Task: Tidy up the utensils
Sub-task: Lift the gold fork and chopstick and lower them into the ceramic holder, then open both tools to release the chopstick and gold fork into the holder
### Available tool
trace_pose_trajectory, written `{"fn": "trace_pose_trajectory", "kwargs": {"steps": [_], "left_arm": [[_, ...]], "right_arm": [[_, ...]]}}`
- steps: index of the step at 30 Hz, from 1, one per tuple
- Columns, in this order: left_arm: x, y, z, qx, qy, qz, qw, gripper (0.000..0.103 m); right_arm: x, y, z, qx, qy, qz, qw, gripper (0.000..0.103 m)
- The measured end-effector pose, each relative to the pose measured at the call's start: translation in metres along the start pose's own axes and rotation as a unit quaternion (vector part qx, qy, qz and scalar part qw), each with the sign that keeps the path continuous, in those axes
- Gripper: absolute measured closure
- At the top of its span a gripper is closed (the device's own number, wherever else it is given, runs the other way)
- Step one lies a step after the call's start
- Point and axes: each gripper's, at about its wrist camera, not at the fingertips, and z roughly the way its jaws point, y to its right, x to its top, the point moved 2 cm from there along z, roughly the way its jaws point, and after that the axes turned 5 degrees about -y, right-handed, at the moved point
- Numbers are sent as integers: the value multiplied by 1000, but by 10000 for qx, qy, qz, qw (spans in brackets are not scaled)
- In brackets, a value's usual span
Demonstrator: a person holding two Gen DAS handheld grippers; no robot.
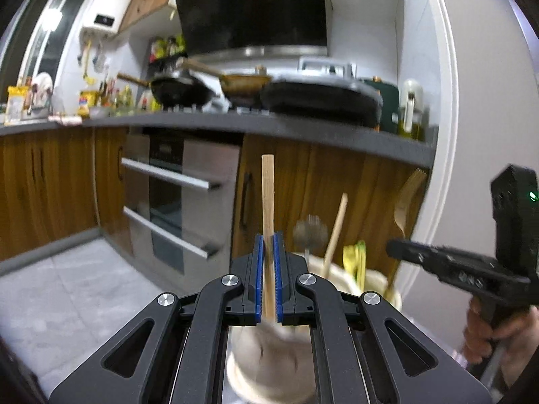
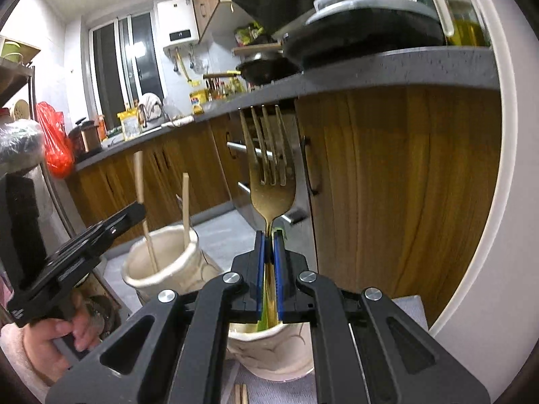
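Kitchen bkgd; L gripper (image 1: 268, 240) clamps chopstick (image 1: 268, 192), R gripper (image 2: 268, 239) clamps fork (image 2: 272, 181)

wood cabinets (image 1: 50, 181) under a grey counter (image 1: 235, 124), dark window (image 2: 124, 67) behind.

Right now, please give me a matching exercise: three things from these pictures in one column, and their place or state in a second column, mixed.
Things:
1. chopstick
2. gold fork
3. black wok
4. oil bottle

Places or states:
A. standing on the grey countertop, at its right end
B. clamped upright in the left gripper, above a cream holder
C. sitting on the stove
D. clamped in the right gripper, tines up

Pairs: 1-B, 2-D, 3-C, 4-A
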Motion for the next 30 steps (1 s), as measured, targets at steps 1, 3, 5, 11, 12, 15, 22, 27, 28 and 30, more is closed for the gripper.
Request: {"fn": "trace_pose_trajectory", "kwargs": {"steps": [1, 3, 5, 11, 12, 15, 22, 27, 28, 30], "left_arm": [[-4, 1, -2, 6, -96, 25, 10000, 97], [-9, 2, -2, 46, -236, 105, 9997, 97], [-13, 4, -4, 111, -286, 195, 9993, 97], [-9, 8, 0, 211, -436, 294, 9984, 89], [-8, 9, 0, 244, -441, 328, 9982, 86], [-4, 10, 0, 284, -439, 342, 9980, 70], [-4, 13, -14, 425, -498, 353, 9972, 54], [-8, 17, -32, 552, -529, 351, 9965, 33], [-10, 19, -37, 591, -519, 358, 9963, 26], [-13, 22, -45, 642, -500, 352, 9961, 21]], "right_arm": [[0, 2, 1, -15, -12, 15, 10000, 98], [1, 5, 3, -18, -63, 112, 9999, 98], [3, 7, 7, -47, -116, 177, 9998, 98], [10, 14, 21, -230, -288, 313, 9988, 96], [10, 15, 22, -280, -304, 320, 9986, 96], [8, 16, 21, -302, -313, 347, 9985, 88], [1, 11, 5, -375, -341, 275, 9983, 56], [-19, -5, -20, -332, -382, -47, 9987, 30], [-23, -6, -25, -313, -385, -77, 9987, 26], [-34, -11, -35, -292, -392, -137, 9987, 18]]}}
